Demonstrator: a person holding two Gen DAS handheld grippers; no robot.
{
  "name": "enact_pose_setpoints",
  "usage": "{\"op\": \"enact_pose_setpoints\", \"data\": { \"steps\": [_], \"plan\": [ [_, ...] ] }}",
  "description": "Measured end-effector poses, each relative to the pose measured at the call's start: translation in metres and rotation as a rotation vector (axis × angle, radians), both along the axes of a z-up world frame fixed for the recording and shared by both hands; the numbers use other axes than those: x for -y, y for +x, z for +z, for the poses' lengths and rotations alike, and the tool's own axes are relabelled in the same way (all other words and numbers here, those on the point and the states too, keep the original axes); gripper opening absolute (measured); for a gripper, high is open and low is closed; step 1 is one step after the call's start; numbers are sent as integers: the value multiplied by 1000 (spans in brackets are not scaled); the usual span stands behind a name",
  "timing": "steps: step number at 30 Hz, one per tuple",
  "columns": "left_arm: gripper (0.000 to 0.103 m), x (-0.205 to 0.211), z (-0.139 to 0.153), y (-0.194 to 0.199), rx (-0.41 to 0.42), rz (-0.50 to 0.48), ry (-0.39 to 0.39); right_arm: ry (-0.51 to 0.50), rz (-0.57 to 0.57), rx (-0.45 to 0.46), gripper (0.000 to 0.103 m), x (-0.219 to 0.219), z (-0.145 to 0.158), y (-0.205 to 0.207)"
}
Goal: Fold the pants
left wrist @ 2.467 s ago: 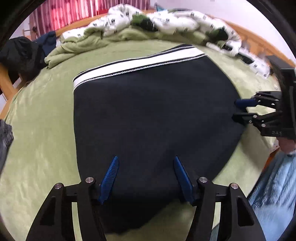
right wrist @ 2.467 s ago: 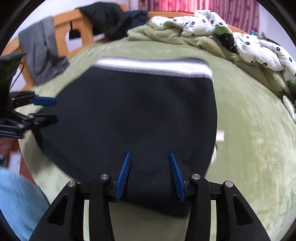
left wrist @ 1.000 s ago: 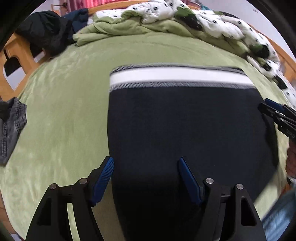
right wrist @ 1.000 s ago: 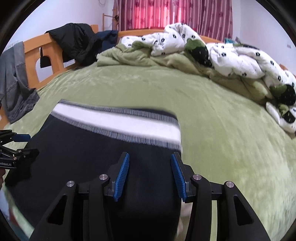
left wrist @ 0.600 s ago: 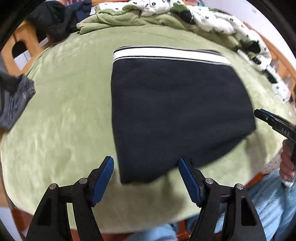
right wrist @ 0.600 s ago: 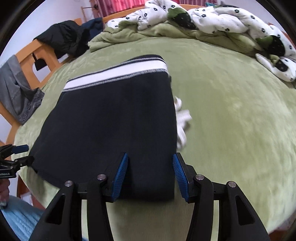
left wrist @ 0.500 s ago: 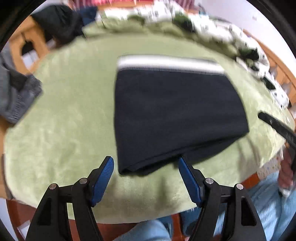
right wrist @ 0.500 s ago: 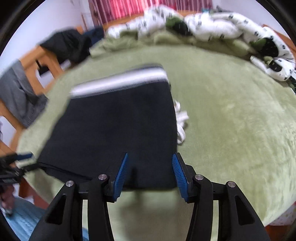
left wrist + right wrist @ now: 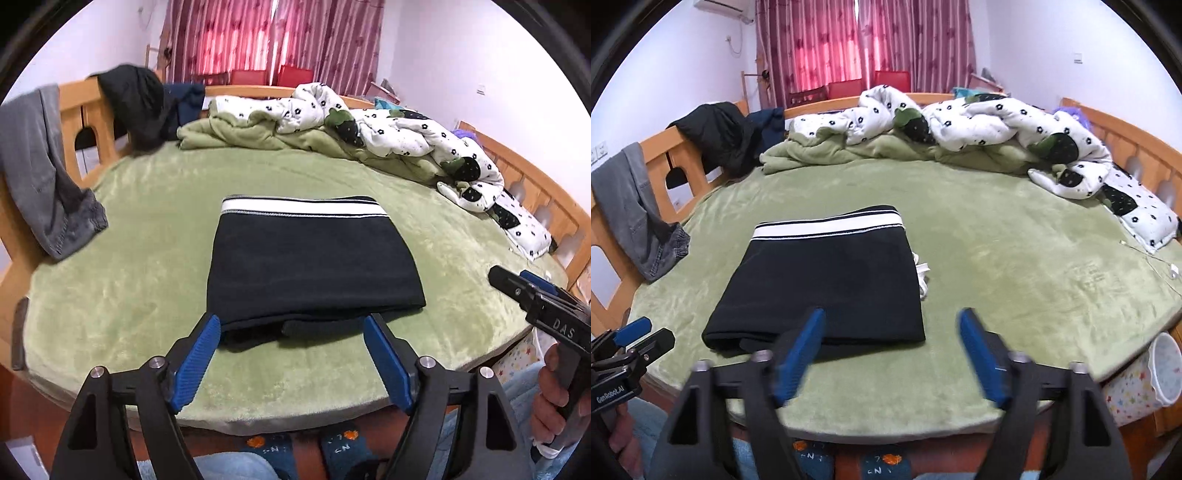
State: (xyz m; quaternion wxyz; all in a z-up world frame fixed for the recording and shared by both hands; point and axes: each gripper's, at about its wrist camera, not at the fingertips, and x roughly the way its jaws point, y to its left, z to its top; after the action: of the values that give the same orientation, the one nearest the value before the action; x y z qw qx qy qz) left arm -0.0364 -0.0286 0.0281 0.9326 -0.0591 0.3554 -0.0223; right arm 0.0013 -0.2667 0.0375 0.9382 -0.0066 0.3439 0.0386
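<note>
Two tongs spreading empty above folded pants on a green bed.

Left wrist view: left tongs opening, nothing between the blue pads, near edge of the pants just past the tips; folded into a dark rectangle, white-striped waistband at the far side, lower layer poking out at the near edge. Right tongs cut off at the right border, gripped by a hand; jaw state unreadable here. Bed seen from farther back than half a second ago, slippers now in sight below its edge.

Right wrist view: right tongs blurred, opening, empty, much wider than a second ago. Pants left of centre, white cord peeking from the right side. White bucket at the bed's right corner, contents hidden. Left tongs cropped at the left border.
</note>
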Motion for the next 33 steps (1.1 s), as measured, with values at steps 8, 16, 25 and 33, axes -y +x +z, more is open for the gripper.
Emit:
{"op": "enact_pose_setpoints", "data": {
  "steps": [8, 16, 25, 33],
  "plan": [
    [95, 1, 4, -17, -20, 12, -75, -8, 45, -19, 97, -12, -6, -22],
    [95, 3, 2, -20, -14, 32, -57, 43, 29, -33, 97, -4, -6, -25],
    [95, -2, 0, -18, -26, 41, -78, 3, 37, -42, 97, -10, -12, -20],
    [95, -3, -1, -18, -27, 43, -76, -1, 35, -47, 97, -8, -13, -19]
  ]
}}
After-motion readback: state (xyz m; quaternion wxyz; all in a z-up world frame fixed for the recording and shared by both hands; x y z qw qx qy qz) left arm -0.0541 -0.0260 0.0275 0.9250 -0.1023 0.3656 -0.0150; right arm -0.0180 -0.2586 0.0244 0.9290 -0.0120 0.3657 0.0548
